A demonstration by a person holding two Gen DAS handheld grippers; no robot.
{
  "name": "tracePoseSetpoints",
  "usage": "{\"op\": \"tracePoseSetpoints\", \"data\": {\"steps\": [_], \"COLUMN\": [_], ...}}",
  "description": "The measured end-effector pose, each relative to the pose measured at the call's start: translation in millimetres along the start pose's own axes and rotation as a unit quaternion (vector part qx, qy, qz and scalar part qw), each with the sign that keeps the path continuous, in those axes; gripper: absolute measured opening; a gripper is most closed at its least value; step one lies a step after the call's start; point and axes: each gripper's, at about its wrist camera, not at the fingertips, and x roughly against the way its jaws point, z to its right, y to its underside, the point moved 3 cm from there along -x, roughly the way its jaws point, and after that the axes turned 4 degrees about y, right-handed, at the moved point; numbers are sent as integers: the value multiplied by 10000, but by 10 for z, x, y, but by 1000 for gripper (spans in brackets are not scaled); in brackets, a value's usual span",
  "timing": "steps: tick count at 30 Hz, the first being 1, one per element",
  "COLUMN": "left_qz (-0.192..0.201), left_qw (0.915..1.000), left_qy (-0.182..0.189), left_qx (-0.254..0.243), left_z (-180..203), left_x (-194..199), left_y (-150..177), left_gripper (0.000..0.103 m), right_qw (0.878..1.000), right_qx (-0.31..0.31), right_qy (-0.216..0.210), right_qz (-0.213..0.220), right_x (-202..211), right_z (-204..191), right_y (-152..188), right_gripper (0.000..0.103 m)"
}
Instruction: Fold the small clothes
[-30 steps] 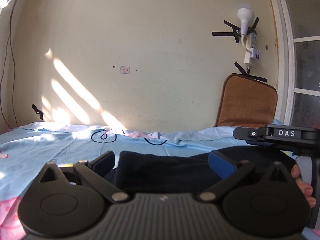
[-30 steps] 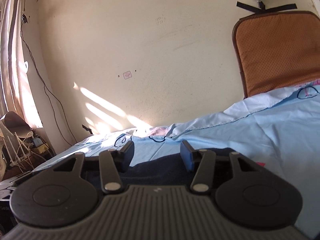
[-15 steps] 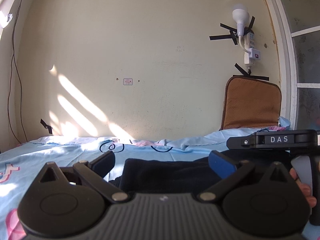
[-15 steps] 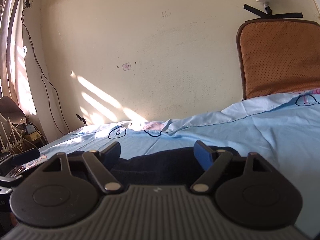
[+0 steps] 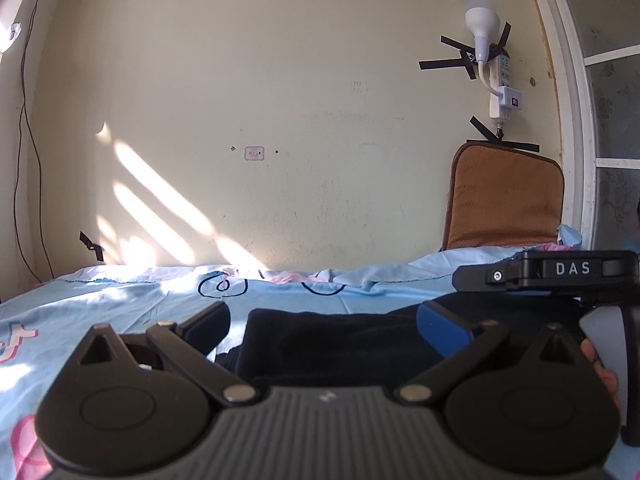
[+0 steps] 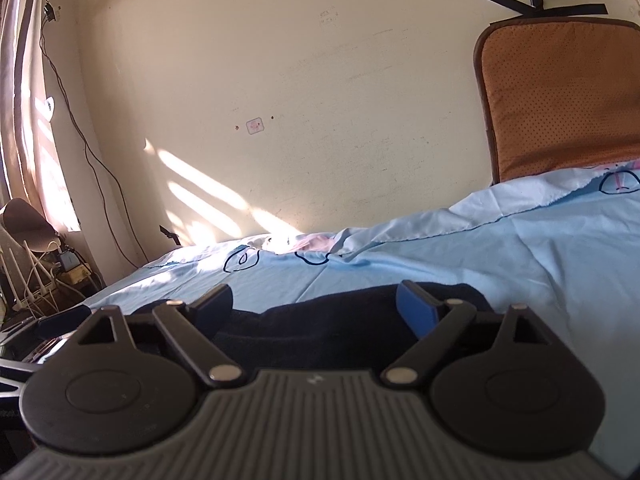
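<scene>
A dark navy garment (image 5: 332,340) lies flat on the light blue bedsheet (image 5: 120,300), just ahead of both grippers. My left gripper (image 5: 324,326) is open, its blue-padded fingers spread over the garment's near edge, holding nothing. My right gripper (image 6: 316,306) is also open and empty, low over the same garment (image 6: 340,320). The right gripper's body, marked DAS (image 5: 560,272), shows at the right of the left wrist view, with the hand behind it.
A cream wall stands behind the bed. A brown cushion (image 6: 560,100) leans against it at the right. A power strip with a lamp (image 5: 496,68) is taped above. Cables and a router (image 6: 40,280) sit left of the bed.
My right gripper has opened wide from a narrow gap. Both grippers have tilted and shifted slightly; the garment stays lying on the sheet.
</scene>
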Motion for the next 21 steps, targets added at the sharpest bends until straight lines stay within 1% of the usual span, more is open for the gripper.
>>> {"op": "tracePoseSetpoints", "data": {"steps": [3,21], "left_qz": [-14,-88], "left_qw": [10000,9998], "left_qy": [7,121], "left_qx": [17,100], "left_z": [-3,-26], "left_x": [-3,-29], "left_y": [1,-5], "left_gripper": [103,103], "right_qw": [10000,9999], "right_qx": [35,112], "right_qy": [-7,37], "right_qz": [-24,-47], "right_x": [-4,-15], "right_z": [-15,-21], "right_y": [4,6], "right_gripper": [102,102]}}
